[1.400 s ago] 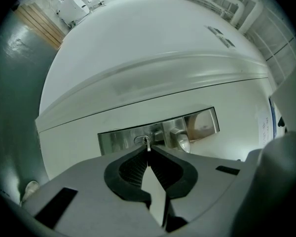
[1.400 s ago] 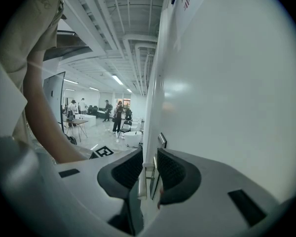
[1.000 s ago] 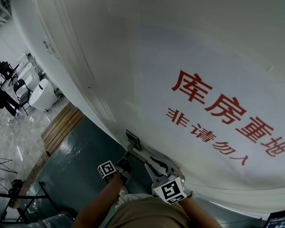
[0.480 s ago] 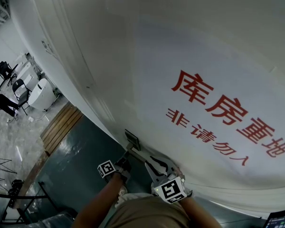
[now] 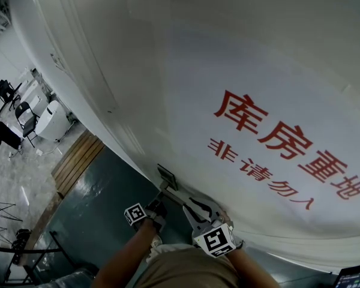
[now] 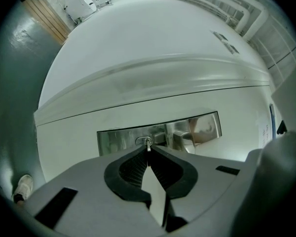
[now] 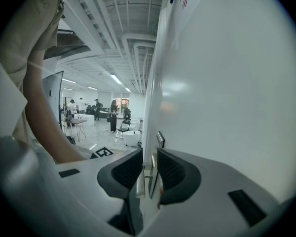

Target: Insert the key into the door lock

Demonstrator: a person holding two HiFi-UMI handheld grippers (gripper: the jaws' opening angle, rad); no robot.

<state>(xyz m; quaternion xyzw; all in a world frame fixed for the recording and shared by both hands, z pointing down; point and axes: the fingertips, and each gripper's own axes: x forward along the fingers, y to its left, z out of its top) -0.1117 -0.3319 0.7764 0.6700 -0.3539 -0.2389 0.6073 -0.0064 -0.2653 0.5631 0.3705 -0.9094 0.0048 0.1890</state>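
A white door (image 5: 186, 71) with red characters fills the head view; its steel lock plate (image 5: 167, 176) sits low on it. In the left gripper view my left gripper (image 6: 148, 150) is shut on a small metal key (image 6: 147, 143), whose tip is at the keyhole in the lock plate (image 6: 118, 139). The door handle (image 6: 181, 138) juts out just right of the keyhole. My right gripper (image 7: 149, 155) is closed around the silver handle lever (image 7: 141, 181), beside the plate's edge (image 7: 160, 138). Both grippers (image 5: 158, 205) (image 5: 189, 205) meet at the lock.
The door frame (image 5: 78, 83) runs along the left, with a dark green floor (image 5: 90, 215) and a wooden strip (image 5: 78, 161) below. Chairs and desks (image 5: 30, 116) stand far off. People (image 7: 112, 115) are at tables deep in the room. My forearms (image 5: 132, 251) reach up from below.
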